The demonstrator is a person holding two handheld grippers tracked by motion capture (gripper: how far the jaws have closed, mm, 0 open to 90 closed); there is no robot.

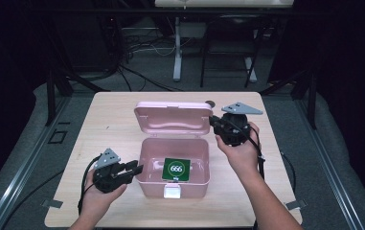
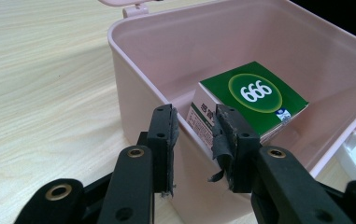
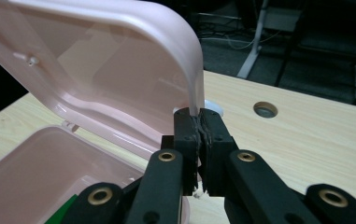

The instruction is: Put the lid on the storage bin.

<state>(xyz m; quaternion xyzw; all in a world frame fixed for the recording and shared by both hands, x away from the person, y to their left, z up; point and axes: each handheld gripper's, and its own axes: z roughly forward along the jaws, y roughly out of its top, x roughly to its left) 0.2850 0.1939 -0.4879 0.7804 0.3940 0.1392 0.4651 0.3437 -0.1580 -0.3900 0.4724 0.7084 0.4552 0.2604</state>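
An open pink plastic box (image 1: pixel 173 184) stands mid-table with its lid (image 1: pixel 173 117) raised upright at the back. A green carton (image 1: pixel 176 168) marked 666 lies flat inside it. My left gripper (image 1: pixel 136 168) is open just outside the box's left wall. In the left gripper view its tips (image 2: pixel 196 116) reach the rim of that wall (image 2: pixel 138 79), with the carton (image 2: pixel 255 93) beyond and nothing between the pads. My right gripper (image 1: pixel 213 120) is at the lid's right edge. In the right gripper view (image 3: pixel 198 114) its jaws are shut on the rim of the lid (image 3: pixel 119 60).
The wooden table (image 1: pixel 108 124) has a round cable hole (image 1: pixel 210 102) behind the lid's right corner. A white latch (image 1: pixel 172 191) hangs on the box's front wall. Beyond the far table edge are desk legs and cables on a dark floor.
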